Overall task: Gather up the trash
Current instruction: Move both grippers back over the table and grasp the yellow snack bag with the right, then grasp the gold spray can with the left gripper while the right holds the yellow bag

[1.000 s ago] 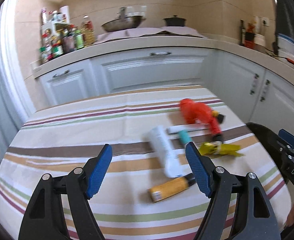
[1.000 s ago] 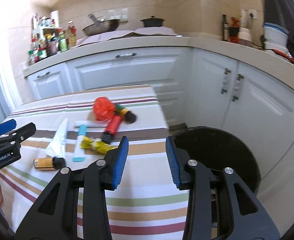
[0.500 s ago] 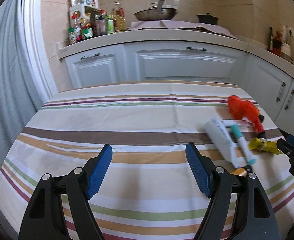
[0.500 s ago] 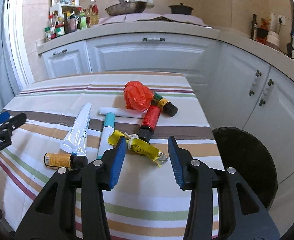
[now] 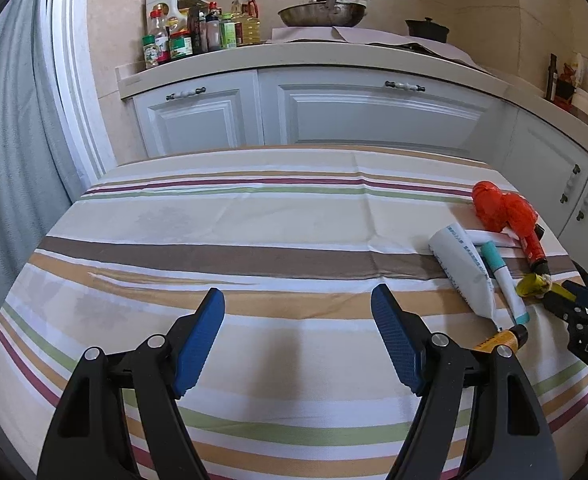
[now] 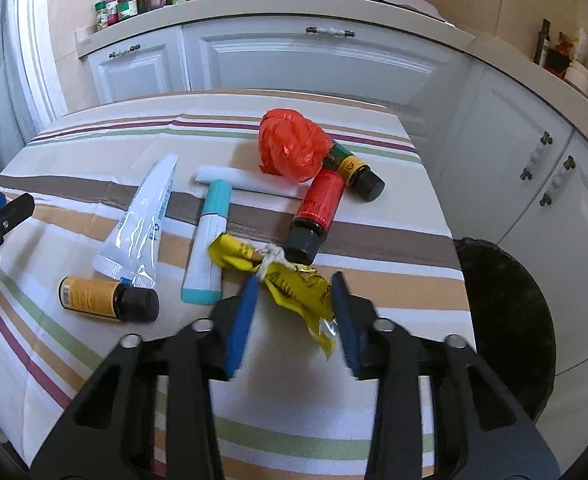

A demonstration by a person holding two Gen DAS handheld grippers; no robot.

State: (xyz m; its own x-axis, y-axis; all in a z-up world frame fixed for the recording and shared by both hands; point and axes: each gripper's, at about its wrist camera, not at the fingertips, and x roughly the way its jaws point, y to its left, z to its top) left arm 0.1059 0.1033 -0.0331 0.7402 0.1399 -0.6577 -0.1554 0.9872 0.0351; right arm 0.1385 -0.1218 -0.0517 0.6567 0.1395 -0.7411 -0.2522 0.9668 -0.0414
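Trash lies on the striped tablecloth [image 6: 94, 128]. A yellow tied wrapper [image 6: 294, 280] lies between the fingers of my right gripper [image 6: 295, 300], which is open around it. Beyond it are a red bottle [image 6: 319, 208], a crumpled orange bag [image 6: 292, 148], a teal-capped tube [image 6: 210, 236], a white tube [image 6: 142, 220] and a small yellow bottle [image 6: 102, 296]. My left gripper [image 5: 297, 320] is open and empty over the bare cloth [image 5: 214, 220]; the trash shows at its right, with the white tube [image 5: 463, 272] nearest.
A black bin [image 6: 505, 328] stands on the floor right of the table. White cabinets [image 5: 313, 116] and a counter with bottles [image 5: 198, 32] and a pan [image 5: 321, 12] are behind. A curtain [image 5: 10, 160] hangs at the left.
My right gripper has moved from the bin side over the table and down around the yellow wrapper. My left gripper has swung left, away from the trash.
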